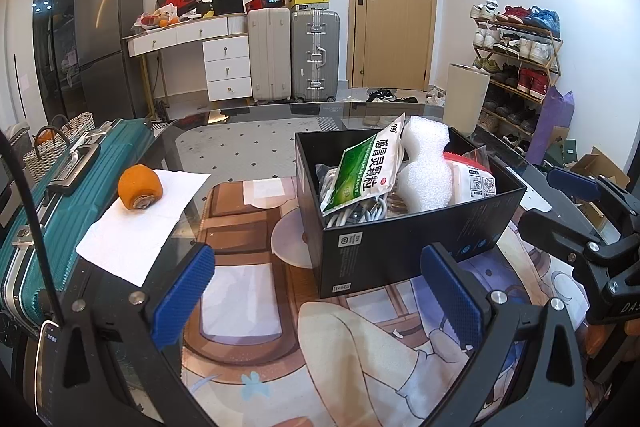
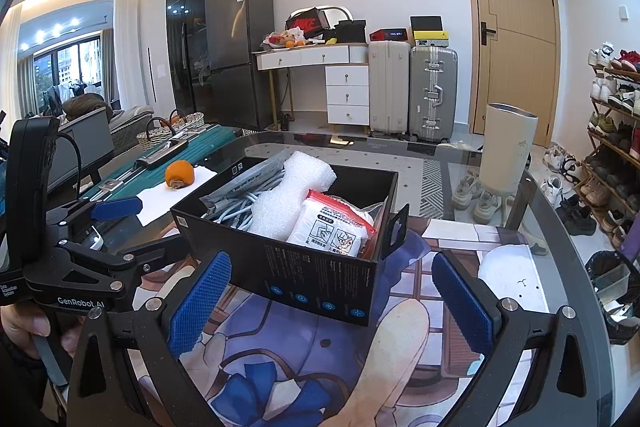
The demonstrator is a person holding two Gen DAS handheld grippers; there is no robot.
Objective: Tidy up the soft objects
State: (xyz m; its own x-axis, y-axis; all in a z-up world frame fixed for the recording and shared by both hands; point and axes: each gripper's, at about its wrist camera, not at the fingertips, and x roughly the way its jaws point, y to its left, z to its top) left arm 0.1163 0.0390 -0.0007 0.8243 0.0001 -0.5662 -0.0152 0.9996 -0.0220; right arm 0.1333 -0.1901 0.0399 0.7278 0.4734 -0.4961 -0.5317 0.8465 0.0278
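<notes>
A black box (image 1: 400,247) (image 2: 280,267) stands on the glass table. It holds a green-and-white medicine packet (image 1: 364,167), white foam (image 1: 428,167) (image 2: 288,191), a red-and-white wipes pack (image 1: 472,179) (image 2: 332,231), a grey pouch (image 2: 240,183) and white cables (image 1: 360,215). My left gripper (image 1: 320,295) is open and empty just in front of the box. My right gripper (image 2: 332,303) is open and empty, near the box's front right corner. The right gripper shows in the left wrist view (image 1: 580,211), the left gripper in the right wrist view (image 2: 116,207).
An orange persimmon (image 1: 140,187) (image 2: 180,174) sits on a white paper towel (image 1: 136,227) at the table's left. A teal suitcase (image 1: 60,195) lies beside the table. A cream cylinder (image 2: 508,147) stands at the far right. A cartoon-print mat (image 1: 320,347) covers the table.
</notes>
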